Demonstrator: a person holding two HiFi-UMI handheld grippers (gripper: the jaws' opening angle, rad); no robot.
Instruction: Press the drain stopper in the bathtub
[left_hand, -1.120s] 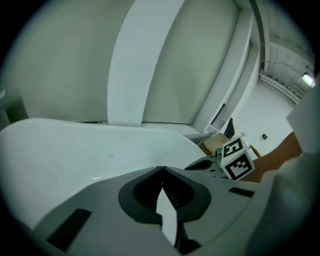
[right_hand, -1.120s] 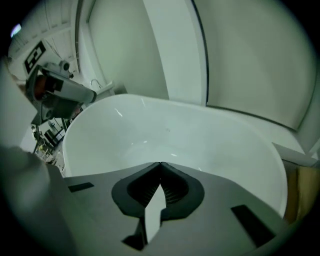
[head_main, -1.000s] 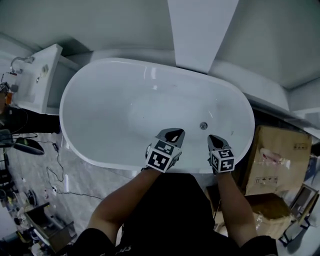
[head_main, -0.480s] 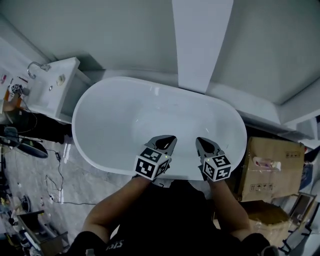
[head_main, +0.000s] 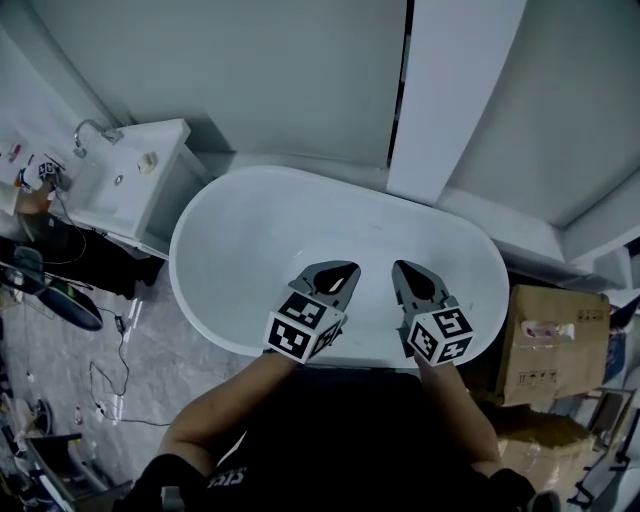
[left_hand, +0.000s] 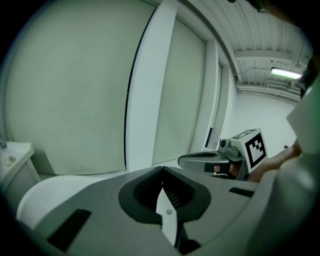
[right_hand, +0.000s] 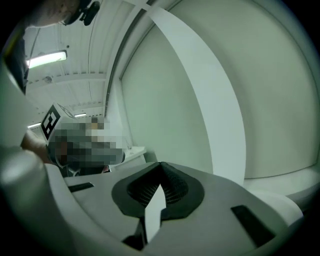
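Left gripper (head_main: 349, 269), right gripper (head_main: 400, 268) closed, above bathtub (head_main: 255, 228) near rim.

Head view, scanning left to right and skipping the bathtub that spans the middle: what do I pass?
washbasin -> left gripper -> right gripper -> cardboard box

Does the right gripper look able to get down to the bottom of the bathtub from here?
Probably yes. The right gripper, jaws shut and empty, hangs over the near side of the open bathtub, and nothing lies between it and the basin. It would have to tip downward.
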